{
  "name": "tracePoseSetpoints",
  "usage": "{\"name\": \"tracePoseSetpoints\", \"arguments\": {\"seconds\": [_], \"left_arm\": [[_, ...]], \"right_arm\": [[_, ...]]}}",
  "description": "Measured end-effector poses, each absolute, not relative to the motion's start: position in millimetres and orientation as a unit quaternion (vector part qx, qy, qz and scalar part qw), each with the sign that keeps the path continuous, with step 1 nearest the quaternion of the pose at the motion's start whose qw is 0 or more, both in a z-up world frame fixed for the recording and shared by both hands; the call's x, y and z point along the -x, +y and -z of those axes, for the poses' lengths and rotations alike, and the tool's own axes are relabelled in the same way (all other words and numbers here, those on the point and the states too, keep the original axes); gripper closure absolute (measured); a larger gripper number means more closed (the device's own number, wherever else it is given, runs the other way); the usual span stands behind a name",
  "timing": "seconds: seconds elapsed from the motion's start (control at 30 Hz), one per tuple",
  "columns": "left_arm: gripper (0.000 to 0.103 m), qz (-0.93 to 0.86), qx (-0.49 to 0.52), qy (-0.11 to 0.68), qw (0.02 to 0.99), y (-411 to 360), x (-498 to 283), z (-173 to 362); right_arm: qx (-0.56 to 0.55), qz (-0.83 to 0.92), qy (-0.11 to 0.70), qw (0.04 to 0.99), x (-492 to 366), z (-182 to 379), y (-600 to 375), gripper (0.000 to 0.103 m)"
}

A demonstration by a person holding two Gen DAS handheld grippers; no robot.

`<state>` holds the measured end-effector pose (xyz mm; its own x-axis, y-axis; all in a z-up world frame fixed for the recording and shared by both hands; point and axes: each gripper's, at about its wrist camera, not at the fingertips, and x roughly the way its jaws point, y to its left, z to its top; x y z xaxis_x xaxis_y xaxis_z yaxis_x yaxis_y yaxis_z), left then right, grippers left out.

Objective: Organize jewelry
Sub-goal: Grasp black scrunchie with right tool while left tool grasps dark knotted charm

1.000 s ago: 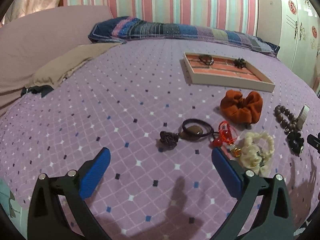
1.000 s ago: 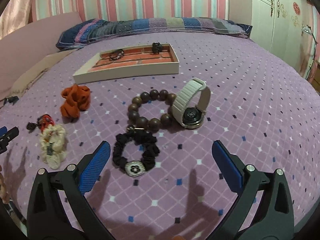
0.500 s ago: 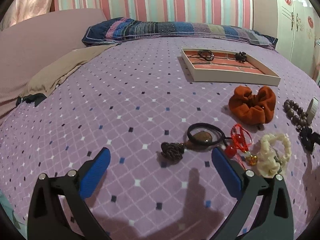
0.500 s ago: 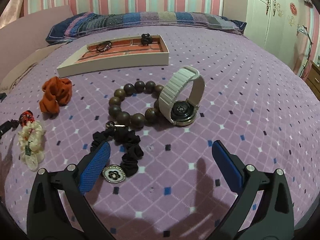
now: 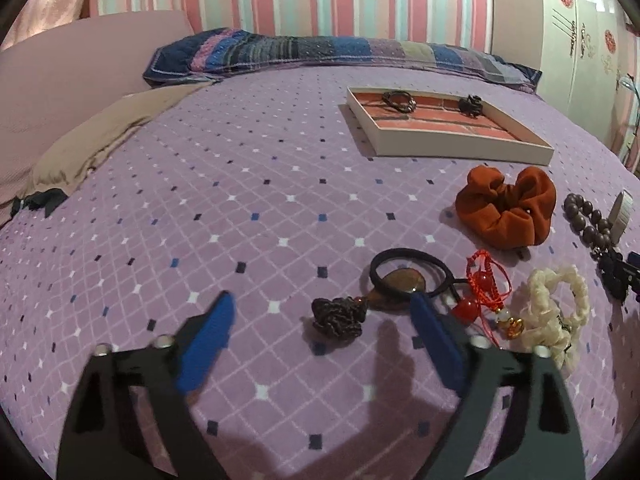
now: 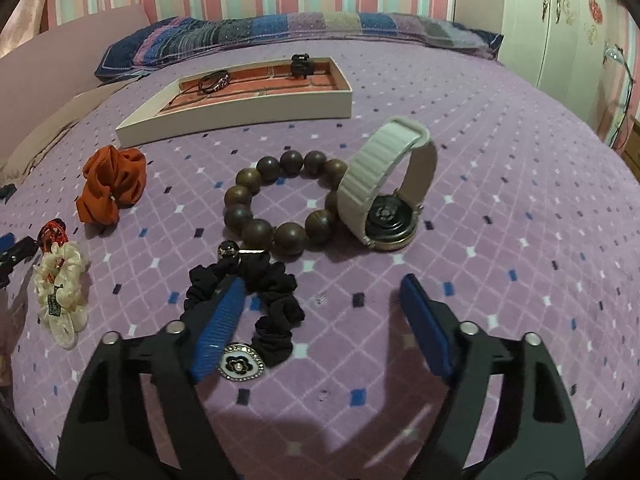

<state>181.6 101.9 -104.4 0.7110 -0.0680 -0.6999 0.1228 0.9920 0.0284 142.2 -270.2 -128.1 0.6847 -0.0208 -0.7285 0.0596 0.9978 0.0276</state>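
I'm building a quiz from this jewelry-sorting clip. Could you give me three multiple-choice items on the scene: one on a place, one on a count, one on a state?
1. Where does the watch stand?
A. in the tray
B. on the bedspread, against the wooden bead bracelet
C. on the pillow

2. How many pieces lie in the tray?
A. none
B. two
C. five

3. What does the right gripper hold?
A. nothing
B. the watch
C. the orange scrunchie

Answers:
1 B: the watch's white strap leans on the wooden bead bracelet, in front of the tray.
2 B: two dark pieces lie on the tray's brick-patterned floor.
3 A: its jaws are closing with only bedspread and part of the black scrunchie between them, nothing gripped.
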Motion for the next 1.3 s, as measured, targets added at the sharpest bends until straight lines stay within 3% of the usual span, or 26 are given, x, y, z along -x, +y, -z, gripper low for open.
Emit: {"name": "tracePoseSetpoints", "arguments": {"seconds": [0.33,0.47,0.83,0.97,1.3], "left_arm": [[0.042,0.085,-0.012,0.39,0.917,111,-188,110],[0.056,0.087,-0.012,0.389,0.917,111,-189,110],[0.06,0.095,-0.006,0.388,0.917,113,-189,109],[0.072,0.106,-0.013,0.389,0.915,110,-192,108],[0.077,0.113,-0.005,0.39,0.914,109,-198,109]], "right_arm": [[-0.02,0.02,0.393,0.919,-140,129,-266,0.034],[-0.025,0.02,0.394,0.919,-140,129,-266,0.04],[-0.029,0.018,0.393,0.919,-139,129,-267,0.044],[-0.029,0.017,0.393,0.919,-138,129,-267,0.051],[-0.021,0.009,0.394,0.919,-138,128,-262,0.069]]}}
